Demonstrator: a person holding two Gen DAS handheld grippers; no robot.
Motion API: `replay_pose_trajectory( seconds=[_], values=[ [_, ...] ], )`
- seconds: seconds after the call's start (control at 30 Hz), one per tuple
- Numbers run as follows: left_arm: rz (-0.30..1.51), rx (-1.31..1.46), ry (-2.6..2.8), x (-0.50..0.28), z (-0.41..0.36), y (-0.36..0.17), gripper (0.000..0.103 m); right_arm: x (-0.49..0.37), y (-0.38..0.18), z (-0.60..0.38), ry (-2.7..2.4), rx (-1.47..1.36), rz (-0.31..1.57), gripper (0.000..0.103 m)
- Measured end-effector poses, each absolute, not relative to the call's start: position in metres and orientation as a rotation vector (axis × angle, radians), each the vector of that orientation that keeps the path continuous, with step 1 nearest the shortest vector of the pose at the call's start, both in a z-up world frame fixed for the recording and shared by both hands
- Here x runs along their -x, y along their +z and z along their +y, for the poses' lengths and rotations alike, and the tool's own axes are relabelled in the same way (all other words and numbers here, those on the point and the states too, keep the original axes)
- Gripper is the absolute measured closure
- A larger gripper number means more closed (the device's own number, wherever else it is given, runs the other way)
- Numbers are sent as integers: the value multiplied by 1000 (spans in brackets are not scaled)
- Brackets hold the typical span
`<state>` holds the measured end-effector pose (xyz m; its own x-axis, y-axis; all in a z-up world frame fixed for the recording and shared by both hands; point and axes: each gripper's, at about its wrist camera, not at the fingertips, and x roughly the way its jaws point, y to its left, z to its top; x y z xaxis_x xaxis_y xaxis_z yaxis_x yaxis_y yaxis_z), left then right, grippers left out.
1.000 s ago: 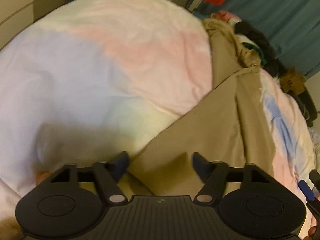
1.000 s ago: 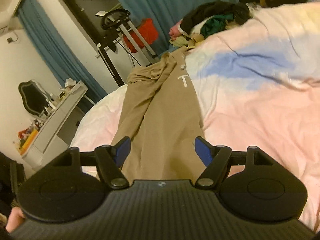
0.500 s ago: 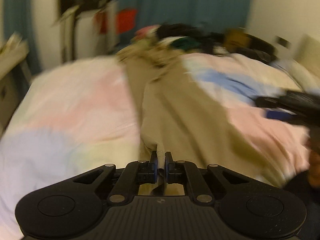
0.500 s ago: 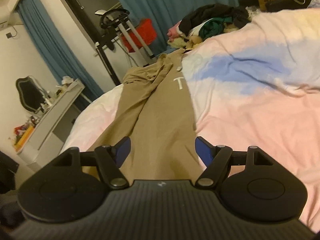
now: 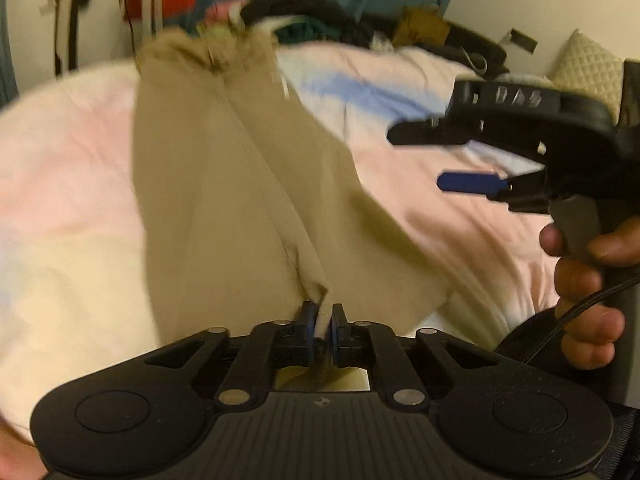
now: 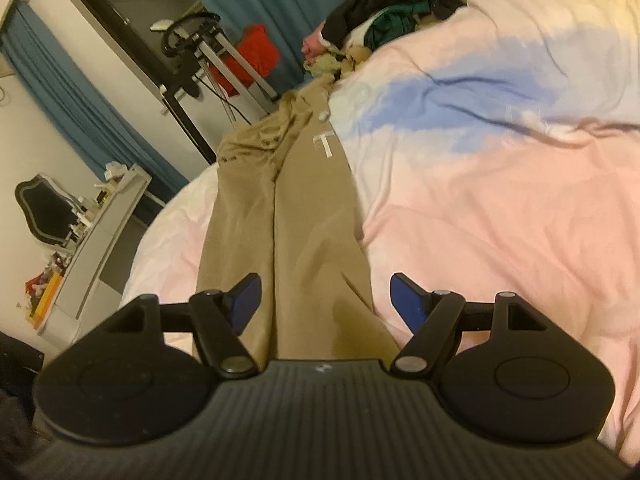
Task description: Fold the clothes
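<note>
Left wrist view: left gripper (image 5: 320, 320) has its jaws pinched tight on a small nip of the tan trousers (image 5: 240, 184), right at the near hem end. The trousers lie lengthwise on the pastel duvet (image 5: 68, 168), waistband far off by the clothes pile (image 5: 304, 12). Frame is motion-blurred, so how much fabric sits between the pads is hard to tell; it looks like only a thin fold. Risk: the nip is shallow, so a quick lift or pull toward the waistband could slip the cloth out. It also looks like one leg edge only, so the other leg could stay behind and the fold come out skewed. Right gripper (image 5: 452, 160) hangs off to the right above the duvet, jaws apart, holding nothing.

Right wrist view: right gripper (image 6: 324, 300) has jaws wide open, hovering over the near part of the trousers (image 6: 304, 216), both legs side by side running away toward the pile (image 6: 384, 12). Whether it touches the cloth, cannot tell. Risk: if it closes here it may catch duvet (image 6: 500, 200) along with the leg edge, or grab mid-leg rather than the hem, leaving the two ends uneven. Far end is bunched near the bed edge; dragging could tip it off.
</note>
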<state>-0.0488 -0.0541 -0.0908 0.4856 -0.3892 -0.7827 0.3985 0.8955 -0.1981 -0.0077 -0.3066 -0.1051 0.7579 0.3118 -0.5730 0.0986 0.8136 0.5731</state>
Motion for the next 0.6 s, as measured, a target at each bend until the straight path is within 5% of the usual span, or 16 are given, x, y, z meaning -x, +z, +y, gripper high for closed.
replay_pose_trajectory(
  seconds=[0.07, 0.13, 0.23, 0.6],
  values=[
    [984, 44, -508, 44, -48, -97, 74, 5, -112, -308, 129, -637, 755, 29],
    [991, 109, -546, 43, -36, -92, 47, 2, -120, -312, 137, -682, 789, 29],
    [972, 248, -589, 44, -9, -83, 29, -1, -131, -319, 127, -759, 832, 30],
    [1003, 695, -347, -2, 71, -100, 23, -2, -156, -325, 79, -898, 929, 44]
  ],
)
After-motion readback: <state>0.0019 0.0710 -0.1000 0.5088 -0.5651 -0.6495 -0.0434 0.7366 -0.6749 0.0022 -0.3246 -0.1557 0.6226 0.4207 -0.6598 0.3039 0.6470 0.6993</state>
